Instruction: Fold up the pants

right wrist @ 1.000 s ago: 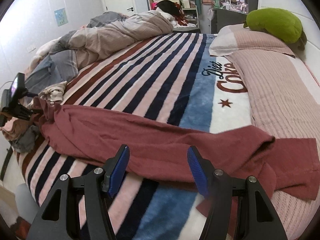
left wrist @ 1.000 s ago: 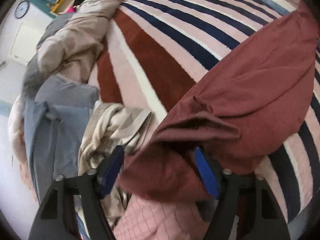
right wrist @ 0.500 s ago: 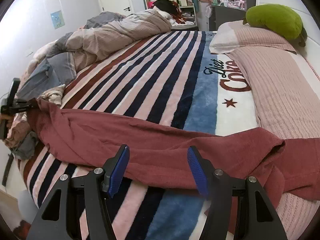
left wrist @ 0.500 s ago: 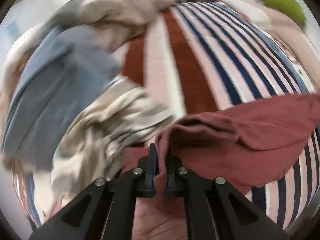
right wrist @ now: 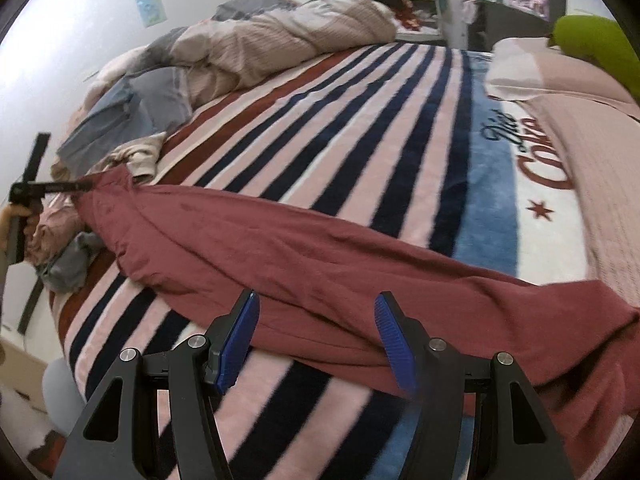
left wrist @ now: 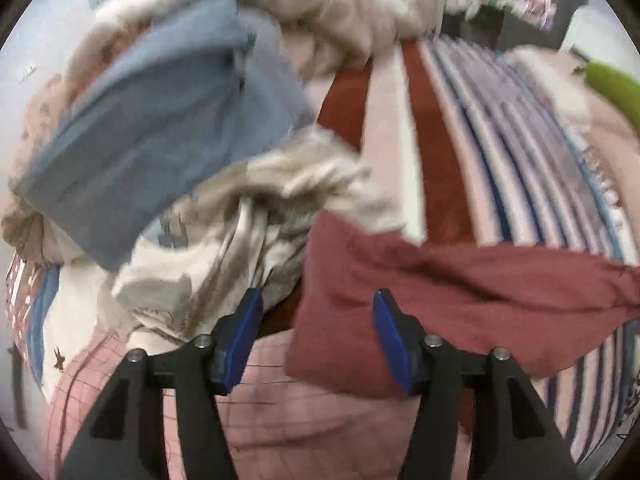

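The dark red pants [right wrist: 320, 264] lie stretched across the striped blanket [right wrist: 360, 112], one end at the left, the other at the right. In the left wrist view the pants' left end [left wrist: 420, 292] lies just ahead of my left gripper [left wrist: 316, 340], which is open with its blue pads apart; the cloth's corner sits between them, ungripped. My right gripper [right wrist: 316, 340] is open and empty, low over the pants' near edge at mid length. The left gripper also shows in the right wrist view [right wrist: 44, 188] at the pants' left end.
A pile of clothes lies at the bed's left edge: a blue garment [left wrist: 152, 128], a beige one [left wrist: 248, 232], a pink checked one [left wrist: 280, 408]. A bunched duvet [right wrist: 288, 40] lies at the far side. A pillow [right wrist: 560, 68] and green plush [right wrist: 592, 44] sit at the right.
The left gripper was open, shut on the pants' left end half a second ago, and has opened again, letting go. The pants lie flatter. The right gripper stayed open, shifting slightly.
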### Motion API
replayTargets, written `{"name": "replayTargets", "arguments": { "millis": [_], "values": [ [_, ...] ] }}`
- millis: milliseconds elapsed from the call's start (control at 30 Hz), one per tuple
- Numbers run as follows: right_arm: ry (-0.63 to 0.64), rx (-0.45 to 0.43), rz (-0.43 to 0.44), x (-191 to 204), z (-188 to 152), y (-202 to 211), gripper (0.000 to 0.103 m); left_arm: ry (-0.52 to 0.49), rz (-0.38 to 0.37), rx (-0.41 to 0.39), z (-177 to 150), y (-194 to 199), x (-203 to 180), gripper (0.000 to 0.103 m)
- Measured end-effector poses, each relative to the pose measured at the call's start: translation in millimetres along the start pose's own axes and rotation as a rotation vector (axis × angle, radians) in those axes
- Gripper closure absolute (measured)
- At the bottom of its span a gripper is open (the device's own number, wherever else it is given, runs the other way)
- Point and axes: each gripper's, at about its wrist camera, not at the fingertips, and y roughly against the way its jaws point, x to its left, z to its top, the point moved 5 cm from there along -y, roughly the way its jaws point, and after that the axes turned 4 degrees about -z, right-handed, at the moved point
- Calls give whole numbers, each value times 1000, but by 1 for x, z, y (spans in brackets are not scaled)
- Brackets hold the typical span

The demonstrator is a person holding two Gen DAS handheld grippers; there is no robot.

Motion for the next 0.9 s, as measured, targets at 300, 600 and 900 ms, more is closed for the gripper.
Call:
{"name": "replayTargets", "arguments": {
  "millis": [300, 600, 900],
  "values": [
    [161, 24, 57, 46, -1, -31, 80, -128, -340, -90, -20, 2, -139, 49],
    [260, 5, -7, 31, 4, -38, 50, -28, -318, -80, -38, -27, -176, 49],
    [333, 96, 187, 81, -10, -82, 91, 72, -256, -112, -38, -44, -157, 49]
  ]
}}
